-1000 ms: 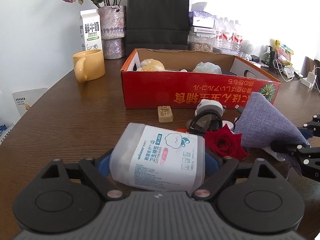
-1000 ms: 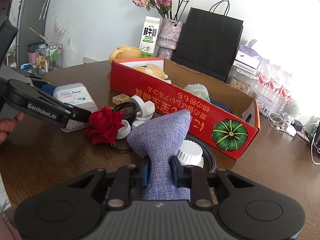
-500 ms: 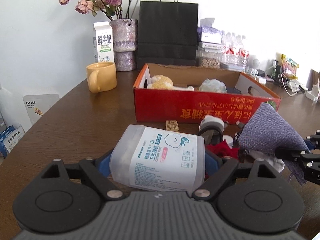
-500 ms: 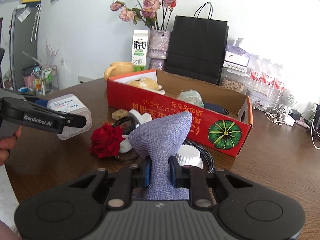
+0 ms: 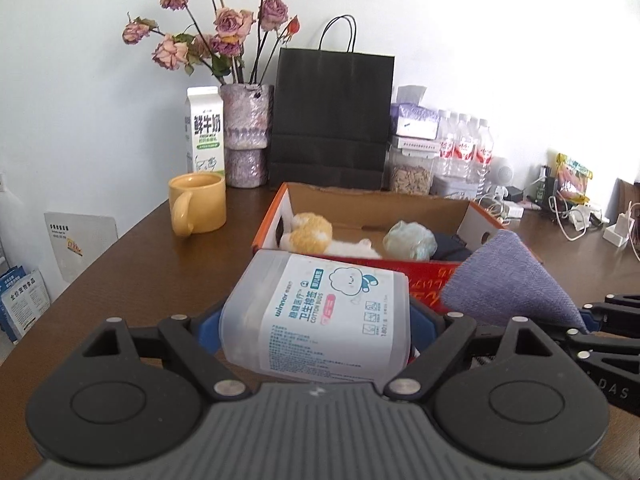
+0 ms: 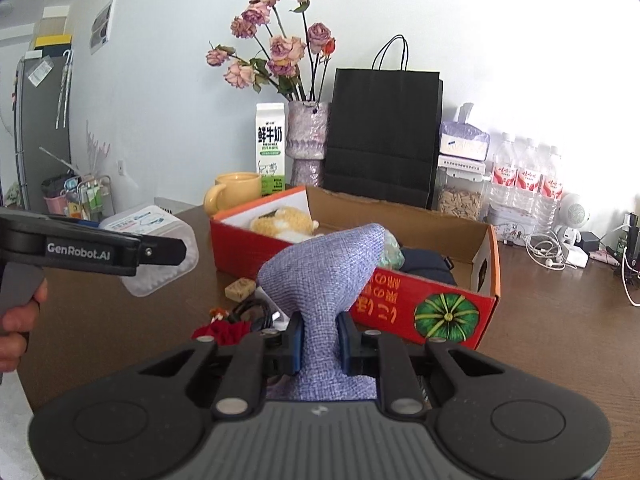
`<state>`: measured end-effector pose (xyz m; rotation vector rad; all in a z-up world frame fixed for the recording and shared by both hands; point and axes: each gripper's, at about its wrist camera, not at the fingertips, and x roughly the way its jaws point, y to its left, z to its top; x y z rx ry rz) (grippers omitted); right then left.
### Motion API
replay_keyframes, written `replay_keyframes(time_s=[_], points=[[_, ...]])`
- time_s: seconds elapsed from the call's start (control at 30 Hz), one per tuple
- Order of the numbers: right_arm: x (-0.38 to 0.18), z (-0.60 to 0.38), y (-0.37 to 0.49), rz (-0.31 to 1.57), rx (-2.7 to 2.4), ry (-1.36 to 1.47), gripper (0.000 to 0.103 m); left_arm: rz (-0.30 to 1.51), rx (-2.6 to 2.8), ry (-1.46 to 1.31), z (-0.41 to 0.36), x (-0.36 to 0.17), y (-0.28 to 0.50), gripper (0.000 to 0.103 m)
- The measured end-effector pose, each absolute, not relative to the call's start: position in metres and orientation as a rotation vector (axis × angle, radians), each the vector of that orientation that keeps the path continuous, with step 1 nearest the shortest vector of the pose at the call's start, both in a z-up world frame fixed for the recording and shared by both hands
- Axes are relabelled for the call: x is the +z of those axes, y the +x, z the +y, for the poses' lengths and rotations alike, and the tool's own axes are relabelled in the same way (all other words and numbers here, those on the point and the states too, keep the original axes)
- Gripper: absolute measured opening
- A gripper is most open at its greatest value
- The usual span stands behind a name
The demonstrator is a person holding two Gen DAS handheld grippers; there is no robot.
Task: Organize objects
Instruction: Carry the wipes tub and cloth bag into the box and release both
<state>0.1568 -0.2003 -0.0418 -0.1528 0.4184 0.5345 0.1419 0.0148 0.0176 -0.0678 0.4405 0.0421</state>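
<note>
- Cotton-bud box [image 5: 320,316], held between the left tool's fingers: "winner", "COTTON BUDS", Chinese "卫生棉签".
- Milk carton [image 5: 204,132], far ahead and left of that tool: "鲜牛奶", "FRESH MILK".
- Left tool's finger [image 6: 96,250], seen left of the right tool: "GenRobot.AI".
- Red carton [image 6: 384,304], just ahead: upside-down yellow script, not legible.

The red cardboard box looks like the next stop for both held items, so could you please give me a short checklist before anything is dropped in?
1. Left gripper clamps the clear plastic cotton bud box: ok.
2. Right gripper, jaws just closing, pinches the purple woven fabric pouch: ok.
3. Both items lifted off the brown wooden table: ok.
4. Free floor in the red cardboard box between plush toy and pale bundle: ok.
5. Pouch contents secure: cannot tell.
</note>
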Motion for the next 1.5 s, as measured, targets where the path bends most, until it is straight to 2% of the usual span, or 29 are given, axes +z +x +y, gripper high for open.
replay_keyframes(time_s=[0.7,1.1,1.37,1.43,1.47,1.5], points=[[-0.007,-0.188,0.274,0.350,0.481,-0.066,0.016,0.365,0.039,-0.090,-0.009,0.047,0.256,0.088],[-0.025,-0.181,0.354,0.401,0.475,-0.056,0.016,0.408,0.043,-0.095,-0.010,0.033,0.333,0.088],[-0.045,-0.186,0.377,0.458,0.458,-0.065,0.016,0.443,0.054,-0.075,-0.001,0.019,0.360,0.088],[-0.048,-0.185,0.379,0.466,0.451,-0.071,0.021,0.448,0.048,-0.071,0.000,0.017,0.361,0.089],[-0.050,-0.185,0.380,0.475,0.441,-0.078,0.032,0.454,0.045,-0.072,0.000,0.015,0.362,0.089],[-0.052,-0.185,0.381,0.486,0.428,-0.083,0.046,0.454,0.046,-0.077,0.000,0.014,0.362,0.094]])
